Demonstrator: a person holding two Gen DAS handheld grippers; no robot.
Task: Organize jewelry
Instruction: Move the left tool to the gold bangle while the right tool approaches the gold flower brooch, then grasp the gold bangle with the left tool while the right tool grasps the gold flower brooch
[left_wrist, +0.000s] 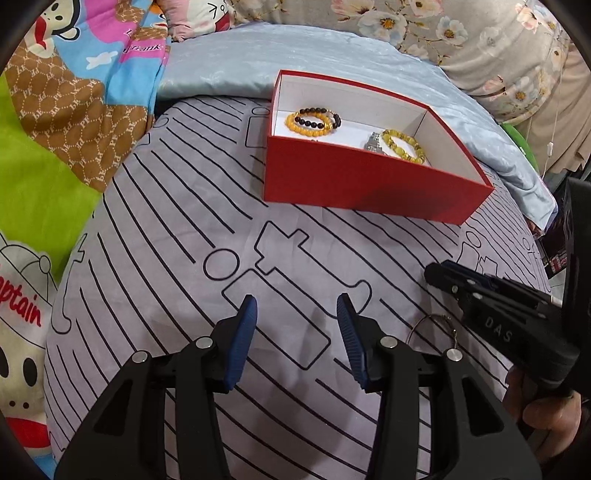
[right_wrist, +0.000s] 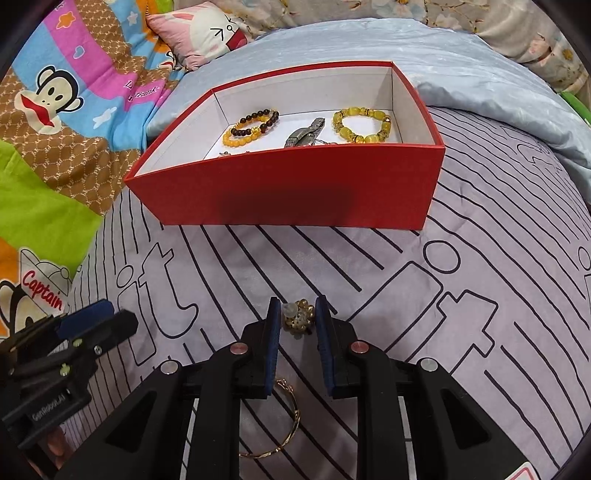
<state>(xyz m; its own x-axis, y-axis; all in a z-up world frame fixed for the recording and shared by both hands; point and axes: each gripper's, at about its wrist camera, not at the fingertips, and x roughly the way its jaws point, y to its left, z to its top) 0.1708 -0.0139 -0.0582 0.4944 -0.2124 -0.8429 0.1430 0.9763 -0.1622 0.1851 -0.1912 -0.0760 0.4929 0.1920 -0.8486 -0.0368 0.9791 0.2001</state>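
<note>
Red box (right_wrist: 291, 192) with a white inside, open on a lilac bedsheet (left_wrist: 177, 236) printed with black lines and outline shapes. Inside the box: at the left an orange bead bracelet (right_wrist: 240, 136) overlapped by a dark bead bracelet (right_wrist: 258, 119), in the middle a grey metal watch (right_wrist: 306, 136), at the right a yellow bead bracelet (right_wrist: 360, 124); some small pieces near the front wall, too hidden to tell. Left gripper (left_wrist: 295, 306) low over bare sheet in front of the box, blue pads standing apart at about half width, nothing between them. Right gripper (right_wrist: 297, 310) close to the sheet near the left one, jaws narrowed but not closed, a small cluster of gold beads (right_wrist: 298, 319) sitting between the tips; whether the pads press on it or merely flank it cannot be told. Thin gold bangle (right_wrist: 284, 432) flat on the sheet under the right gripper's body, partly hidden by the fingers. From the left camera, a thin wire ring (left_wrist: 432, 326) on the sheet just beside the right gripper's black frame, and a hand (left_wrist: 546, 417) around its handle. Around the sheet, a bright cartoon blanket (right_wrist: 66, 122) at the left and a pale blue quilt (left_wrist: 236, 62) behind the box.
</note>
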